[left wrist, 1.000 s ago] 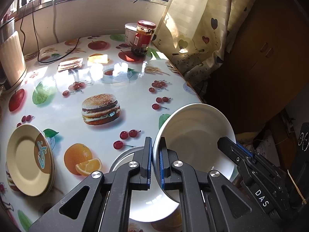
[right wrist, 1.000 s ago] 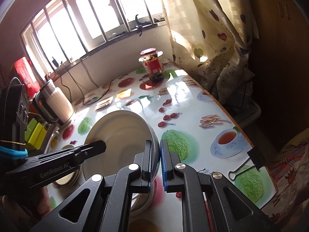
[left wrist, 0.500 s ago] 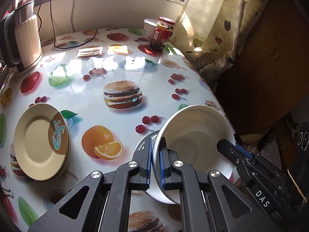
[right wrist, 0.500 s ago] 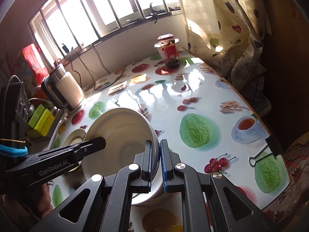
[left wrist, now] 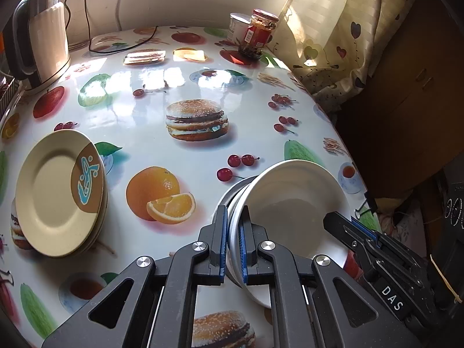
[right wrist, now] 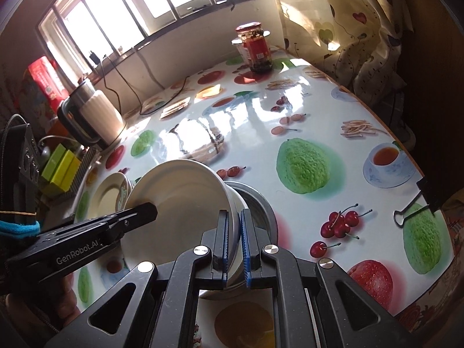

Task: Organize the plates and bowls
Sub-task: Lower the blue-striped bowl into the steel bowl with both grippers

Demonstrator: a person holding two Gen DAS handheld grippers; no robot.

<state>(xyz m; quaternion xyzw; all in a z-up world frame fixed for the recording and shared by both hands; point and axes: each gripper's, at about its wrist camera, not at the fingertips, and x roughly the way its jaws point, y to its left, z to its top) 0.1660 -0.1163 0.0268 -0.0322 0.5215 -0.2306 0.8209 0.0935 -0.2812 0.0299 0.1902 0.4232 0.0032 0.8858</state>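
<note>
A white bowl (left wrist: 293, 203) (right wrist: 179, 197) hangs tilted, held by opposite sides of its rim. My left gripper (left wrist: 232, 240) is shut on its near rim in the left wrist view. My right gripper (right wrist: 235, 240) is shut on the other side of the rim. Each gripper shows in the other's view: the right gripper (left wrist: 348, 226) and the left gripper (right wrist: 145, 211). Under the bowl, on the table, stands a steel bowl (left wrist: 232, 191) (right wrist: 258, 203) that seems to have another white rim inside it. A stack of cream plates (left wrist: 58, 191) (right wrist: 107, 194) lies to the left.
The round table (left wrist: 162, 150) has a glossy fruit-print cover. A kettle (left wrist: 43, 43) with its cable stands at the back left and a red-lidded jar (left wrist: 258, 37) at the back. A binder clip (right wrist: 414, 206) grips the right edge, where a curtain (left wrist: 333, 34) hangs.
Both grippers have come down and forward with the white bowl between them. The bowl now sits lower, close over the steel bowl. Both grips are unchanged.
</note>
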